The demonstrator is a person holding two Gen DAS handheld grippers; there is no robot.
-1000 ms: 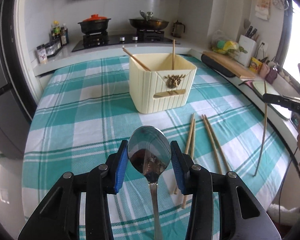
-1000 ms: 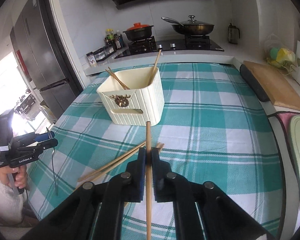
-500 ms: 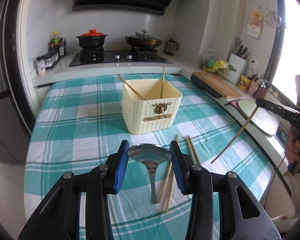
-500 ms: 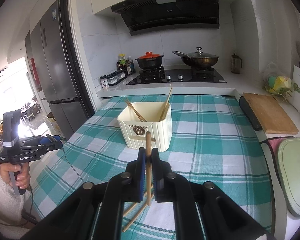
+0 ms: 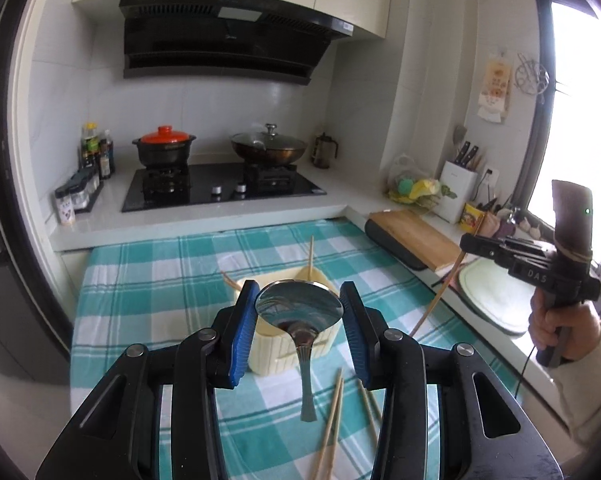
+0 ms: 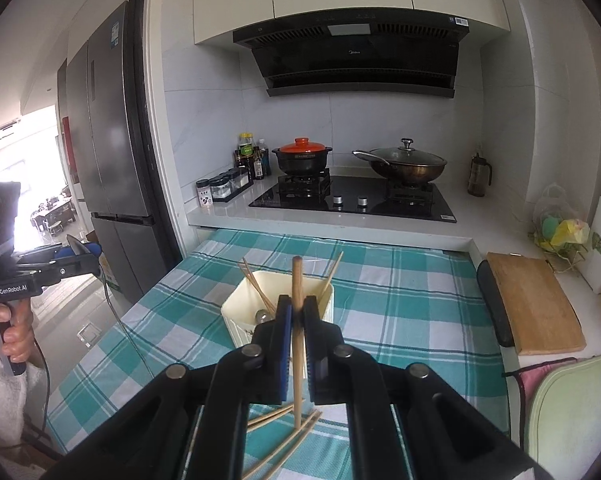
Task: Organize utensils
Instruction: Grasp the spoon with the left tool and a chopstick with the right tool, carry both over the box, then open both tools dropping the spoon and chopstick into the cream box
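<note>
My left gripper [image 5: 299, 312] is shut on a metal spoon [image 5: 299, 311], held by its bowl with the handle hanging down, above the near side of the cream utensil box [image 5: 292, 344]. My right gripper [image 6: 297, 312] is shut on a wooden chopstick [image 6: 297, 320], held upright above the table, just in front of the box [image 6: 240, 312]. The box holds a few chopsticks [image 6: 256, 288] and one round metal utensil end. Several loose chopsticks [image 5: 332, 420] lie on the teal checked tablecloth [image 5: 140, 300] in front of the box. The right gripper also shows in the left wrist view [image 5: 472, 242].
A stove [image 6: 352, 200] with a red-lidded pot and a wok stands behind the table. A wooden cutting board [image 6: 536, 304] and a green board [image 6: 572, 408] lie on the counter to the right. A fridge [image 6: 112, 152] stands to the left.
Both grippers have risen well above the table, carrying the spoon and the chopstick. The spoon's handle now hangs down. Both now sit closer to the box.
</note>
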